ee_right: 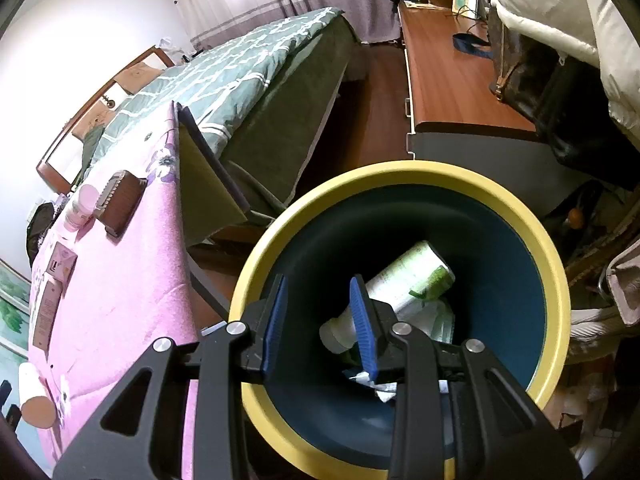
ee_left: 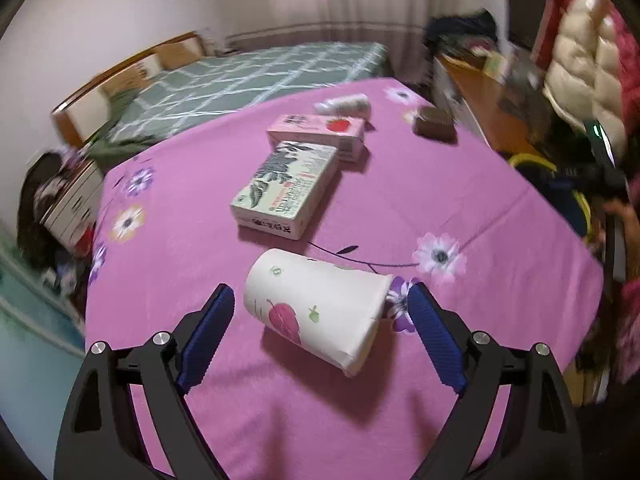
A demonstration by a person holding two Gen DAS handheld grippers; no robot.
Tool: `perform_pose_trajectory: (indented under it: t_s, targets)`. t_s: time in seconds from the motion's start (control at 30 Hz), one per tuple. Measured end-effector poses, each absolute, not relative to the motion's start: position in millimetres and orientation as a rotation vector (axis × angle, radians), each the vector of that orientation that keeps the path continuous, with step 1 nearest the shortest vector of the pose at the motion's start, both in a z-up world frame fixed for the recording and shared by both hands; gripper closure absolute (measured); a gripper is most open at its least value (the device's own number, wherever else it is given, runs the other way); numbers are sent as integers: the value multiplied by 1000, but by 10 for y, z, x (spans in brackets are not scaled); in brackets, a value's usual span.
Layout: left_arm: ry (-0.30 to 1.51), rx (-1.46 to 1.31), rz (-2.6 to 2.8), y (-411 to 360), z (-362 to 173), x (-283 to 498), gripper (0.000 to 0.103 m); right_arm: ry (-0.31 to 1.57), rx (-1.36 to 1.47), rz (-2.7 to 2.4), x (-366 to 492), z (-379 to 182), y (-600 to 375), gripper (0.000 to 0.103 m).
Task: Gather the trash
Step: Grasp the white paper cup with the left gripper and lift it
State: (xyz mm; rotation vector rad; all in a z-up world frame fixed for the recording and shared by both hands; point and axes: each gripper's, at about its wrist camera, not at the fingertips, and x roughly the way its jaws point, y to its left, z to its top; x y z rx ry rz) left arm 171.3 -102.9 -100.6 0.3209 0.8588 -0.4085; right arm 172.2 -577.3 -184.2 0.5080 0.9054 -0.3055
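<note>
A white paper cup (ee_left: 316, 308) with a pink leaf print lies on its side on the pink flowered tablecloth (ee_left: 460, 200). My left gripper (ee_left: 320, 292) stands wide open around the cup, one blue pad on each side, neither touching it. My right gripper (ee_right: 318, 282) hangs over a yellow-rimmed bin (ee_right: 400, 172) with a dark blue inside. Its jaws are partly apart with nothing between them. In the bin lie a green and white bottle (ee_right: 412, 276) and crumpled wrappers (ee_right: 380, 384).
Farther back on the table are a green and white box (ee_left: 286, 188), a pink box (ee_left: 320, 130), a small white bottle (ee_left: 344, 105) and a brown block (ee_left: 434, 122). A bed (ee_left: 240, 80) stands behind the table and a wooden desk (ee_right: 452, 80) beyond the bin.
</note>
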Motion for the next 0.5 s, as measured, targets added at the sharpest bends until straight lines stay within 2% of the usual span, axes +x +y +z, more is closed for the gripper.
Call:
perform_pose_trajectory:
  t_s: [0.13,0.5]
  targets:
    - [874,374,-503,-1019,-1032,1864,10,898,515,-314,1704,-1830,-5804,66]
    - [945,447,-618,-997,-1189,1970,10,900,510,-307,1731,-1809,-5786,66]
